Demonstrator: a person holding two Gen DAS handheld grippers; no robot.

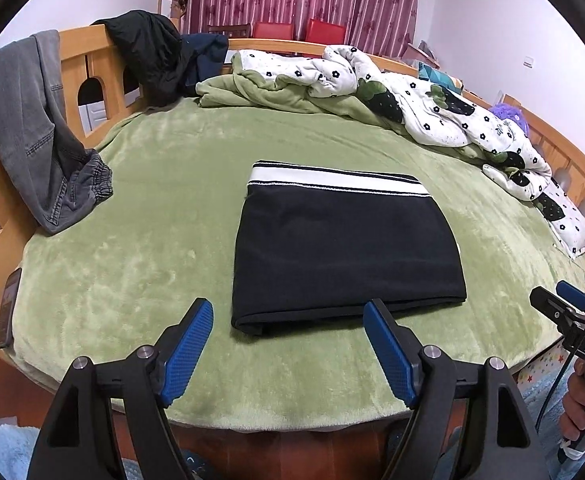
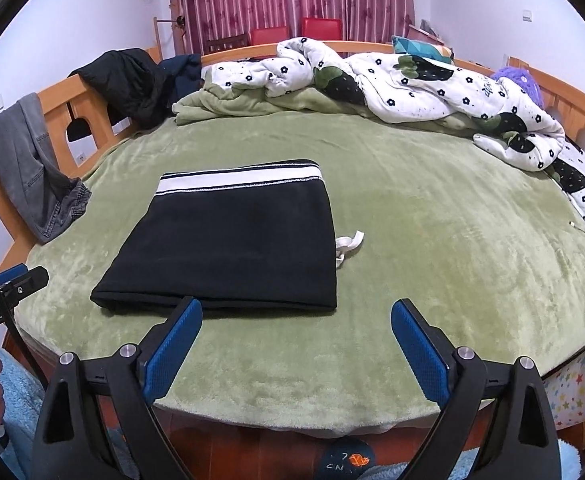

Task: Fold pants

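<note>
Black pants (image 1: pixel 346 252) with a white-striped waistband lie folded into a flat rectangle on the green blanket (image 1: pixel 132 248). In the right wrist view the same pants (image 2: pixel 232 248) show a white drawstring (image 2: pixel 350 246) poking out at their right edge. My left gripper (image 1: pixel 288 312) hovers open just before the near edge of the pants, nothing between its blue pads. My right gripper (image 2: pixel 296 312) is also open and empty, its left pad over the near right corner of the pants. Each gripper shows at the side of the other's view, right gripper (image 1: pixel 564 304) and left gripper (image 2: pixel 20 280).
Grey jeans (image 1: pixel 40 140) and dark clothes (image 1: pixel 152 56) hang over the wooden bed rail (image 1: pixel 92 40) at the left. A crumpled floral quilt (image 1: pixel 432 100) lies along the far side. A phone (image 1: pixel 8 308) rests at the bed's left edge. A hand (image 1: pixel 580 404) holds the right gripper's handle.
</note>
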